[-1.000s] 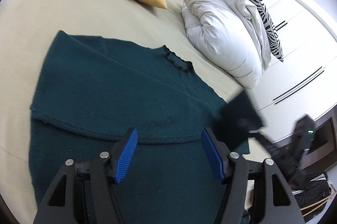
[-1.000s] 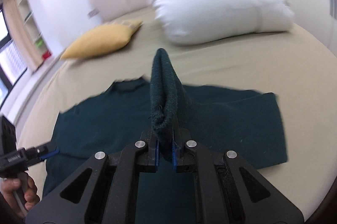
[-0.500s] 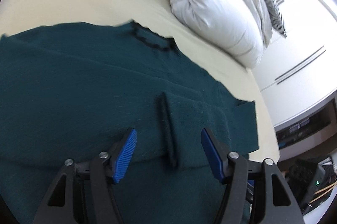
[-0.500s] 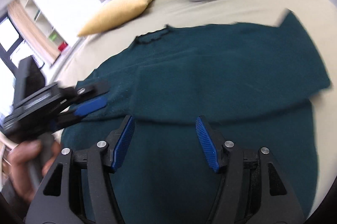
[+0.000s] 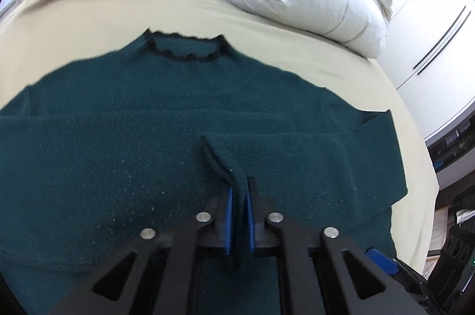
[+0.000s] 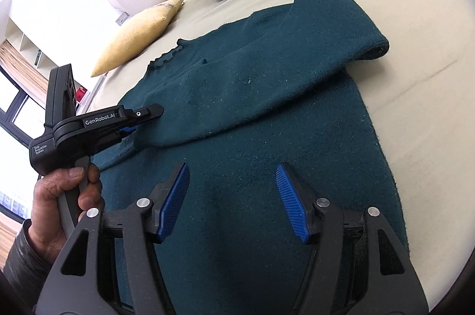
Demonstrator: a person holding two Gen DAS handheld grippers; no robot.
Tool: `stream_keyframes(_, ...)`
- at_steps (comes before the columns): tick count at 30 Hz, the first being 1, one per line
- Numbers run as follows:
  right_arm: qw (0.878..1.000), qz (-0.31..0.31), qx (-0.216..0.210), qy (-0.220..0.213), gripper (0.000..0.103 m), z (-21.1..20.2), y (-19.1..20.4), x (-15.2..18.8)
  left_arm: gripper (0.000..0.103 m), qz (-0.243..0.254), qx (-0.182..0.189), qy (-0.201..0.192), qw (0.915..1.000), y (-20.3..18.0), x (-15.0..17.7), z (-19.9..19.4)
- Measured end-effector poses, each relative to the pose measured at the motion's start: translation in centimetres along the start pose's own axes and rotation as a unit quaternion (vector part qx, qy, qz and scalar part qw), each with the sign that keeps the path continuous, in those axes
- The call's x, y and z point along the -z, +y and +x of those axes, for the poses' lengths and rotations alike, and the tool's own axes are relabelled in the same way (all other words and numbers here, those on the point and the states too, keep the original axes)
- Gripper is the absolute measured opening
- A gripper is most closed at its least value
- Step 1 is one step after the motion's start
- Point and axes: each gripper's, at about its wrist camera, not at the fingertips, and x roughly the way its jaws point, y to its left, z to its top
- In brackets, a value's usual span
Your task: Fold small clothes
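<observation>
While the left gripper (image 5: 237,206) pinches the sweater (image 5: 118,154), its cuff hides.

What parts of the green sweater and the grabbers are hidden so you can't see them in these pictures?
- Sweater hem: in both wrist views the gripper frames cover it, and the bottom edge cuts it off.
- Sleeve cuff end: left wrist view, pinched between the left gripper pads, so it is hidden.
- Sweater's left side: cut off by the left wrist view's edge.
- Right gripper: in the left wrist view, only a corner shows at the lower right.
</observation>
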Motion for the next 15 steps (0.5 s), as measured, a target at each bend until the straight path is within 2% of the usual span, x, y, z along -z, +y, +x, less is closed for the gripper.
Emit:
stream_keyframes(6,1.0,0.003,-0.001,0.002,0.059,0.5,0.0,-0.4,0.008,-0.001,0.009,-0.053,0.9985,0.6,-0.9,-4.1)
stream_keyframes(10,1.0,0.007,0.001,-0.008,0.059,-0.1,-0.1,-1.1,0.008,-0.019,0.002,-0.089,0.9959,4.0,-1.5,-6.7)
stream_keyframes(15,0.999,0.034,0.01,-0.027,0.059,-1.1,-1.6,-3.0,0.008,-0.062,-0.015,-0.058,0.9963,8.9,-1.5,-4.8)
